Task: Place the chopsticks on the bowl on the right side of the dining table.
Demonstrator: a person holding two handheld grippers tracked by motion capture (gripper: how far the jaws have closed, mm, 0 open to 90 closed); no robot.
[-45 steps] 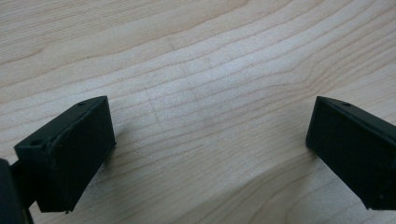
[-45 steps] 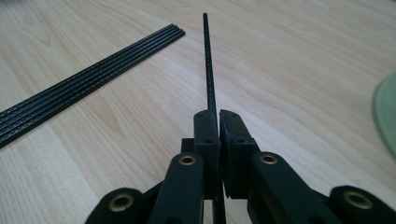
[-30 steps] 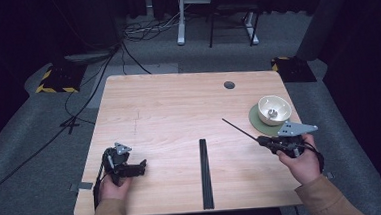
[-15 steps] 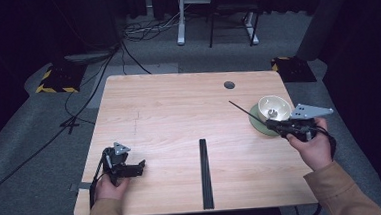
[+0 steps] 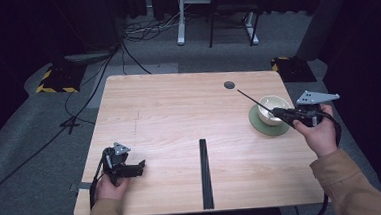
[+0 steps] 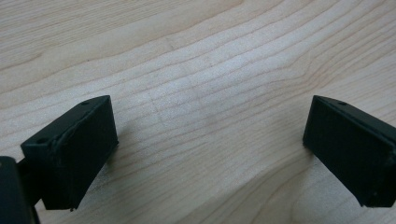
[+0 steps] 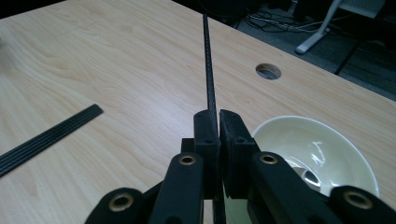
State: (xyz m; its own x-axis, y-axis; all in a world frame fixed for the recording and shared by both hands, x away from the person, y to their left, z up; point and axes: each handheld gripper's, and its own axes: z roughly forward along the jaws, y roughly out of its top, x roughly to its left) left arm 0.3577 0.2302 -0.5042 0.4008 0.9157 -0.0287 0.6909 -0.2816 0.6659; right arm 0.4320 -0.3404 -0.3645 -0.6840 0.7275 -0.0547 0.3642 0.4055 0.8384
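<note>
The right gripper (image 7: 218, 122) is holding a thin black rod (image 7: 208, 60) between its jaws, which are closing flat on it with almost no gap. The rod is straight and dark, with a fine woven-looking surface, and it is pointing away from the gripper over the table. In the high view the right gripper (image 5: 282, 113) is hanging above the right side of the table, over the near edge of a cream bowl (image 5: 272, 107), and the rod (image 5: 254, 100) is slanting up and left toward a round cable hole (image 5: 229, 85) in the tabletop. The bowl is sitting on a green saucer (image 5: 265, 126). In the right gripper view the bowl (image 7: 313, 149) is lying just to the right of the jaws, shiny inside and with a small reflection at the bottom. No writing or brand is readable on any of these things.

The left gripper (image 6: 210, 140) is standing wide open, its two black jaws far apart with only the bare wood between them, and it is holding nothing. In the high view the left gripper (image 5: 141, 165) is resting on the wooden table (image 5: 179, 118) near the front left corner, in the person's left hand (image 5: 110, 186).

A flat bundle of black strips (image 5: 205, 172) is lying on the table between the two grippers, running from the middle toward the front edge. It is also showing at the left of the right gripper view (image 7: 46, 137), well apart from the held rod.
</note>
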